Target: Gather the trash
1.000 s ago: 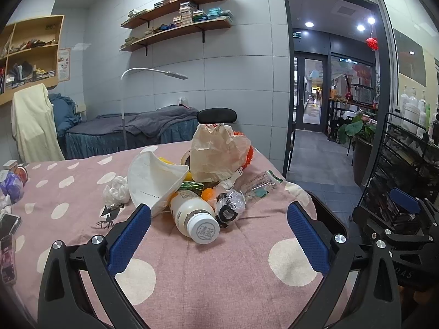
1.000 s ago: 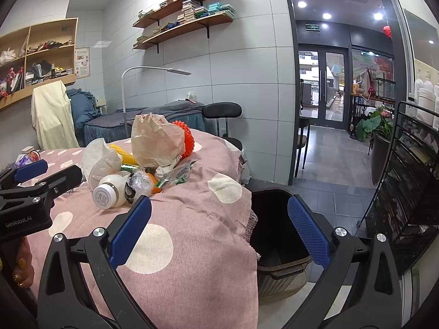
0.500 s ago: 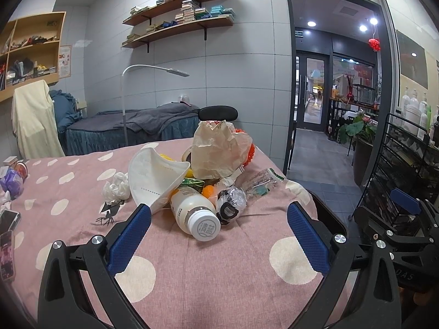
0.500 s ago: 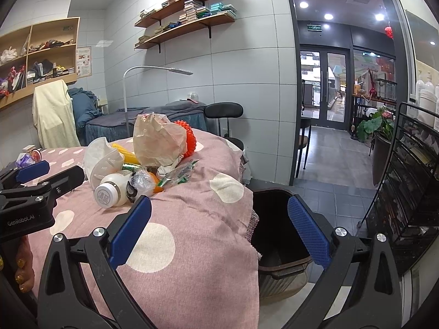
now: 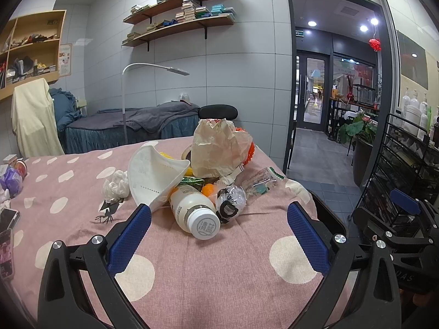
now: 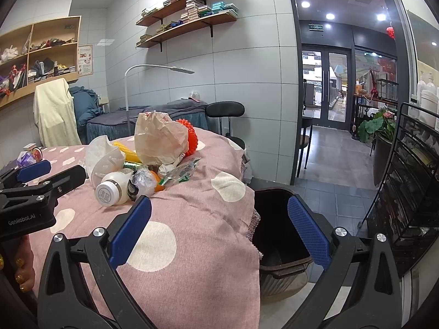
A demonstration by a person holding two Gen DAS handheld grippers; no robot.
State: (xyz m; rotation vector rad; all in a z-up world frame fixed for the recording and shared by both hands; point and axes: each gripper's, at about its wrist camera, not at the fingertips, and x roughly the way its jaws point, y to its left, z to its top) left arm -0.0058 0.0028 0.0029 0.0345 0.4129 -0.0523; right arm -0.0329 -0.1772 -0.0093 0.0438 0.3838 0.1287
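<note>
A pile of trash lies on the pink dotted tablecloth [image 5: 192, 274]: a white bottle [image 5: 193, 211] on its side, a white face mask [image 5: 153, 175], a crumpled paper bag [image 5: 216, 148], a clear crumpled wrapper [image 5: 230, 200], a plastic packet [image 5: 260, 181] and a tissue wad [image 5: 115, 186]. My left gripper [image 5: 219, 233] is open and empty just short of the bottle. My right gripper [image 6: 219, 230] is open and empty over the table edge, beside a dark trash bin [image 6: 279, 230] on the floor. The bottle [image 6: 112, 189] and bag [image 6: 159, 142] also show in the right wrist view.
Phones [image 5: 6, 235] and small items [image 5: 11, 178] lie at the table's left edge. A black wire rack [image 5: 406, 175] stands on the right. A chair [image 6: 225, 109] and a massage bed [image 5: 131, 126] stand behind the table. An orange spiky ball [image 6: 190, 137] sits behind the bag.
Both grippers have edged slightly closer to the trash pile; the view has shifted a little. Nothing has been picked up.
</note>
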